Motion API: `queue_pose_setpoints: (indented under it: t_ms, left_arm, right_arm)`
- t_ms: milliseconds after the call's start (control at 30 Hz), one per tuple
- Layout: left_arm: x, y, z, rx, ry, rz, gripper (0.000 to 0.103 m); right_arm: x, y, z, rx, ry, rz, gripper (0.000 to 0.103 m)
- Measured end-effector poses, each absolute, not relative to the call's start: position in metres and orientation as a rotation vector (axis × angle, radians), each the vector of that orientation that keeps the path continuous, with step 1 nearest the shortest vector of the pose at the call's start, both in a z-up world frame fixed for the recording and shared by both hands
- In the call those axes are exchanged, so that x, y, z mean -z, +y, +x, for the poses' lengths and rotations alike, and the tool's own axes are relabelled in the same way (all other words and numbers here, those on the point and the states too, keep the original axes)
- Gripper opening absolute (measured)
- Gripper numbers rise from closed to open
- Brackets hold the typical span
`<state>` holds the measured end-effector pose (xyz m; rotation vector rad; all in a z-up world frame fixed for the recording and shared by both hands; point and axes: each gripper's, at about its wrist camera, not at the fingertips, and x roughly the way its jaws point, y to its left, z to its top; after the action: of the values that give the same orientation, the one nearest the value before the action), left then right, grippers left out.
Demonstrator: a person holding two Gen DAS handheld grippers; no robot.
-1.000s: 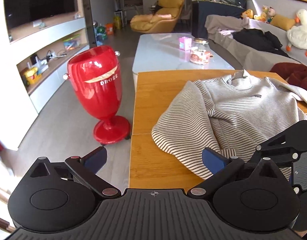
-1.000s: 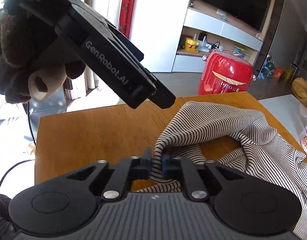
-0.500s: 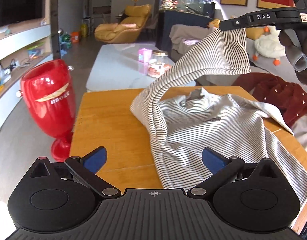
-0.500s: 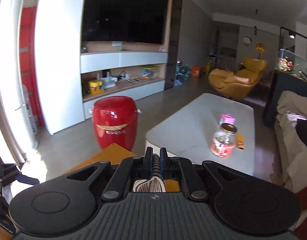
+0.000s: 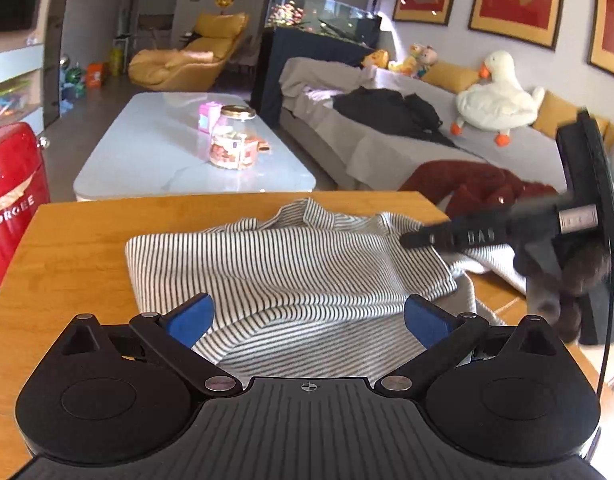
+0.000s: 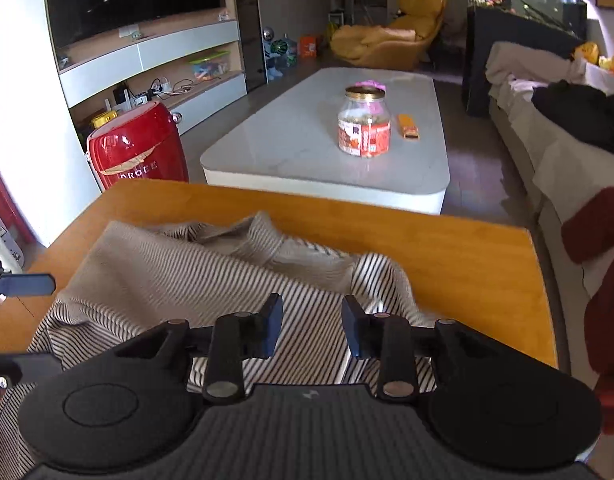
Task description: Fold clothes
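A black-and-white striped sweater (image 5: 291,272) lies on the wooden table (image 5: 79,248), with its left sleeve folded across the body. It also shows in the right wrist view (image 6: 179,280). My left gripper (image 5: 307,316) is open and empty, low over the sweater's near edge. My right gripper (image 6: 311,326) is open and empty just above the sweater's right part; it appears blurred at the right of the left wrist view (image 5: 467,236).
A red cup-shaped bin (image 5: 11,196) stands left of the table. A white coffee table (image 6: 327,152) with a jar (image 6: 363,128) lies beyond. A sofa (image 5: 387,148) with clothes and a red garment (image 5: 475,184) is at the right.
My right gripper carried the sleeve up and across the sweater, then opened and let it go. The sleeve now lies folded over the body. My left gripper stayed open.
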<state>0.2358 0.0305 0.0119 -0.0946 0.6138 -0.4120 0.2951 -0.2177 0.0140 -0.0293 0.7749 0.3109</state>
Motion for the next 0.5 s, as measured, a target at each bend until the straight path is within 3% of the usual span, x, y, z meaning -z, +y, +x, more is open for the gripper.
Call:
queue_pose_setpoints:
  t_ms: [133,267,500]
  left_arm:
    - [0.011,0.029,0.253,0.295,0.643,-0.047,0.103]
    - [0.013,0.048,0.246,0.246,0.646,-0.012,0.103]
    - [0.010,0.117,0.227,0.110,0.653,-0.022,0.103]
  right_arm:
    - [0.010,-0.195,0.277,-0.327,0.698,-0.131,0.035]
    - [0.009,-0.171,0.283,-0.363,0.689,-0.059,0.035]
    - [0.009,-0.088,0.283,-0.473,0.666,-0.130,0.035]
